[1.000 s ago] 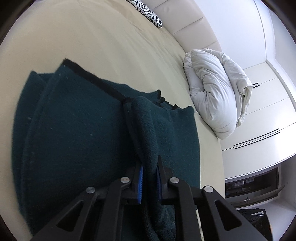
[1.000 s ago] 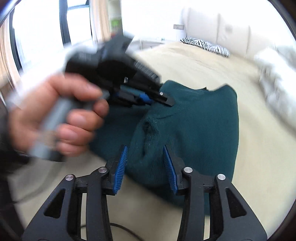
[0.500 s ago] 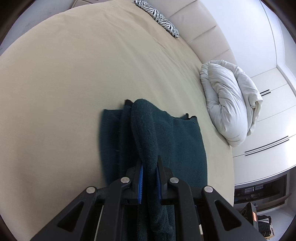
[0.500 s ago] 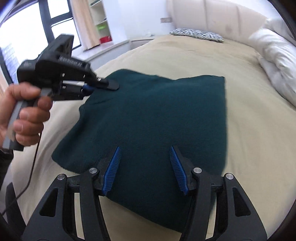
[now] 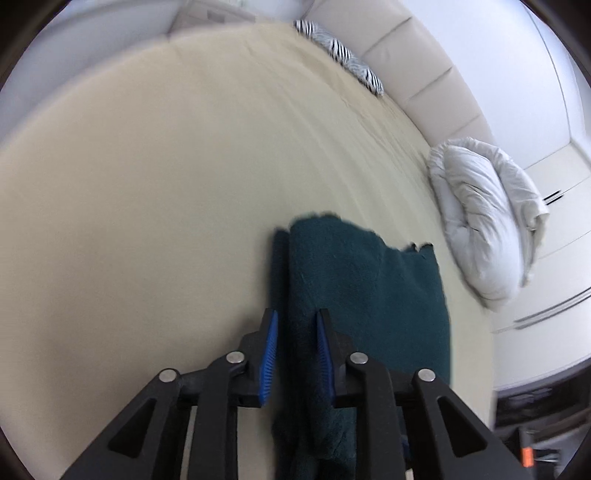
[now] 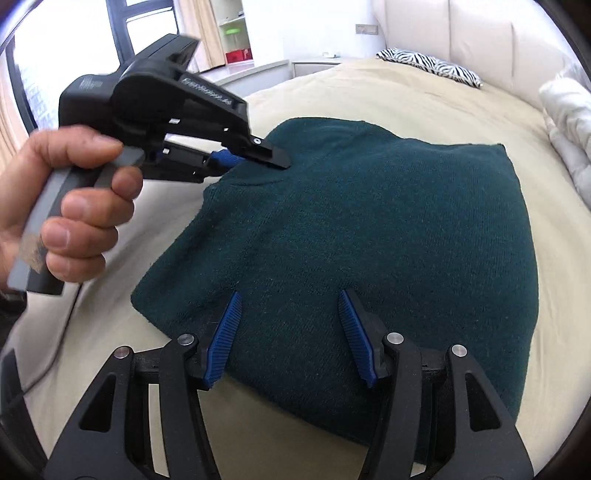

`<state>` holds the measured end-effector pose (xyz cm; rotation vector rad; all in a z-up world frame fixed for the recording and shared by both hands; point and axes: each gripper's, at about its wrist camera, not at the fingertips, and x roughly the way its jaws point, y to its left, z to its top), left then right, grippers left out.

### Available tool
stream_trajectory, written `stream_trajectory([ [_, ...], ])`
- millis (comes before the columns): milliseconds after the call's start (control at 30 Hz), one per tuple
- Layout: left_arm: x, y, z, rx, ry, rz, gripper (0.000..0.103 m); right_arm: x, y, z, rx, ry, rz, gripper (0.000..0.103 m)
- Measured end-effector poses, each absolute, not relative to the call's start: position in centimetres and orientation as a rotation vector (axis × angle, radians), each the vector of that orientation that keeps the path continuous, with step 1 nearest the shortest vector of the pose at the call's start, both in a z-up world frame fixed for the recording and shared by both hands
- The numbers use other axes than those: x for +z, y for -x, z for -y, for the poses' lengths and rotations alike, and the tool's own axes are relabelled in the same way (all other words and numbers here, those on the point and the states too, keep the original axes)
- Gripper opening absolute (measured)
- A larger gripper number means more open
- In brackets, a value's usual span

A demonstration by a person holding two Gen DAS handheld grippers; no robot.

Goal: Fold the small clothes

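The left gripper (image 5: 293,345) has its jaws opening, a narrow gap between the blue pads (image 5: 268,350). A fold of the dark green sweater (image 5: 365,295) runs between them; in the left wrist view the cloth no longer looks pinched, with light showing beside the left pad, though blur makes contact with the right pad hard to judge. In the right wrist view the same gripper (image 6: 258,157) sits at the sweater's (image 6: 388,229) far left corner, tips on or just over the knit, held by a hand (image 6: 62,206) on its grey handle.

The right gripper (image 6: 290,332) stands about half open, empty, pads (image 6: 225,332) apart over the near edge of the sweater. Whether the tips touch the cloth cannot be told.

The sweater lies folded flat on the bed (image 6: 406,96), its near edge just ahead of the right fingers, its right edge running away from them toward a white duvet (image 6: 565,125). Bare sheet lies open to the left of the left fingers and beyond the sweater toward a zebra pillow (image 6: 432,64) at the headboard (image 6: 472,33).

The sweater's lower right corner is cut off behind the right gripper's frame. In the left wrist view the duvet (image 5: 487,225) lies to the right of the fingers, well apart from the sweater, and the cloth under the jaws is hidden by the frame. That view is blurred.
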<state>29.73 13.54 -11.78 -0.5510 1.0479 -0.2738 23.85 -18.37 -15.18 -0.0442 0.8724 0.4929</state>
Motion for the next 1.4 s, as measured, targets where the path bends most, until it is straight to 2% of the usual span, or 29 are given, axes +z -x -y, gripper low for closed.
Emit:
stream_trajectory([
  [200, -7.2, -25.8, -8.8, -0.308, 0.281, -0.878, 0.023, -11.7, -23.0, 24.2, 0.576, -0.215, -0.827, 0.053],
  [367, -10.8, -25.1, -5.8, -0.315, 0.154, -0.955, 0.016, -13.4, -25.2, 30.5, 0.619, -0.511, -0.892, 0.053],
  [500, -12.2, -25.0, -6.9, -0.33, 0.188, -0.947, 0.011, -16.7, -26.2, 34.1, 0.638, -0.652, -0.961, 0.046],
  [700, -12.5, -24.6, -6.8, -0.349, 0.147, -0.935, 0.011, -19.1, -24.0, 35.9, 0.724, -0.687, -1.005, 0.046],
  [900, -13.1, -24.5, -7.0, -0.366, 0.166, -0.927, 0.011, -19.0, -20.2, 37.1, 0.748, -0.723, -1.067, 0.045],
  [1067, -12.8, -24.6, -8.9, -0.389, 0.28, -0.949, 0.01, -18.2, -17.4, 37.9, 0.721, -0.687, -1.134, 0.036],
  [1167, -10.2, -23.8, -9.2, -0.34, 0.263, -0.917, 0.011, -16.2, -17.1, 38.3, 0.718, -0.677, -1.107, 0.04],
  [1267, -7.7, -23.9, -8.5, -0.348, 0.253, -0.859, 0.016, -12.2, -17.3, 40.2, 0.801, -0.689, -0.993, 0.04],
  [1400, -7.9, -26.6, -5.5, -0.346, 0.184, -0.88, 0.02, -8.2, -21.4, 41.1, 0.827, -0.686, -0.916, 0.043],
])
